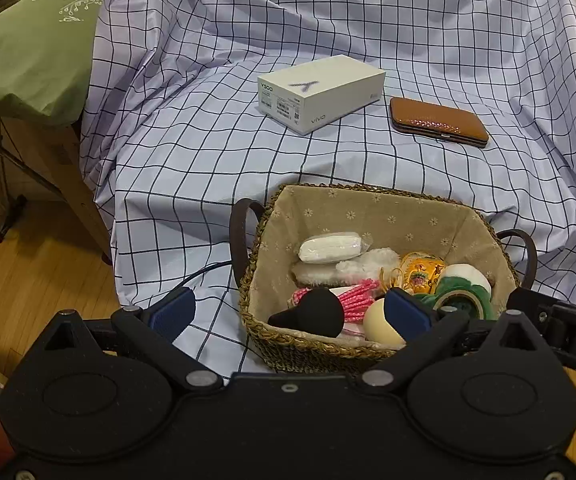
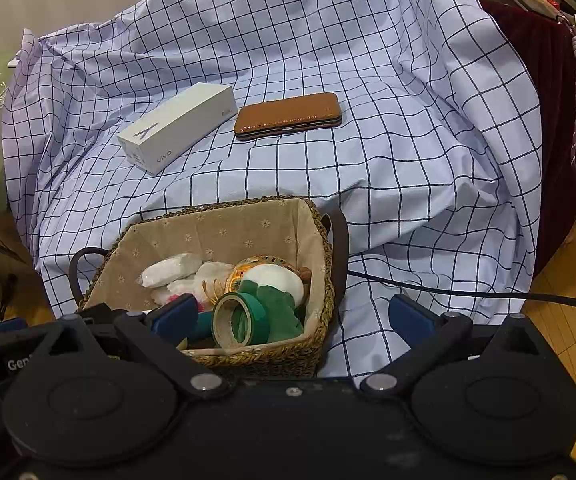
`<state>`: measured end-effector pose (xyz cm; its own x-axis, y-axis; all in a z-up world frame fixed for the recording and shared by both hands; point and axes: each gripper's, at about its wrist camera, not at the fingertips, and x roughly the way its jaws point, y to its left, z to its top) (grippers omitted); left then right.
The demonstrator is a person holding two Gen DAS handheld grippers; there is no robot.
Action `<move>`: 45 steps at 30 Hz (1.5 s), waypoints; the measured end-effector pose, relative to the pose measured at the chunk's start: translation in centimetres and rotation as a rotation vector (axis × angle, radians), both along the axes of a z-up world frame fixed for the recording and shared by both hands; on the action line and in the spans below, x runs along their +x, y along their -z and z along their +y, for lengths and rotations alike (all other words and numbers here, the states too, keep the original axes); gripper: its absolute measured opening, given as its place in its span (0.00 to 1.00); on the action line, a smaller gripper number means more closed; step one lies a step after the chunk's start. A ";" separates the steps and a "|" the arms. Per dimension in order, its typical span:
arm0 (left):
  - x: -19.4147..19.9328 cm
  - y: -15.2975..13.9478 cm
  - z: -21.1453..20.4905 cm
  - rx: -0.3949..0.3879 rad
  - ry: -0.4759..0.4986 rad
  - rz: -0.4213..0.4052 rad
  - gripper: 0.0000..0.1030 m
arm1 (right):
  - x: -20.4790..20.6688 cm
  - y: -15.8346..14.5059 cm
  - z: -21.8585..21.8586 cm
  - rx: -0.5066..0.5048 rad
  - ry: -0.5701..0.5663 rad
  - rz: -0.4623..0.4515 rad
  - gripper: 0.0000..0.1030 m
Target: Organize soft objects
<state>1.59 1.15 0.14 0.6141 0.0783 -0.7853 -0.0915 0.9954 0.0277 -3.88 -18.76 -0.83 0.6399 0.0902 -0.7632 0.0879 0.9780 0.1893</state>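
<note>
Both grippers, left gripper and right gripper, hang released over your full lined wicker basket; next, withdraw or choose any remaining soft item.

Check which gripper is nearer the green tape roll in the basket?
Left, likely. The left gripper has one finger inside the basket, beside the green tape roll. The right gripper straddles the basket's right wall, the roll between its fingers.

Soft, even indoor light, moderately bright. Faint shadows in folds of checked cloth. Slight glare on brown case. Strong fisheye bending, dark corners. Centre sharp; black gripper bodies close up slightly soft.
</note>
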 end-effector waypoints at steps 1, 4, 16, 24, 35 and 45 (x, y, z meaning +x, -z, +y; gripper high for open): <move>0.0 0.0 0.0 0.000 0.000 0.000 0.95 | 0.0 0.0 0.0 0.000 -0.001 0.000 0.99; 0.0 0.0 0.0 0.000 0.000 0.000 0.95 | 0.0 0.1 0.0 0.001 -0.005 0.002 0.99; -0.1 0.0 0.2 -0.002 -0.002 0.000 0.95 | 0.1 0.2 0.0 0.004 -0.006 0.008 0.99; -0.1 0.1 0.4 -0.006 -0.003 0.007 0.95 | 0.1 0.3 0.0 0.005 -0.009 0.015 0.99; 0.0 0.0 0.4 -0.008 -0.004 0.010 0.95 | 0.1 0.3 0.0 0.006 -0.009 0.017 0.99; 0.0 0.1 0.3 -0.009 -0.003 0.013 0.95 | 0.1 0.4 0.0 0.005 -0.009 0.018 0.99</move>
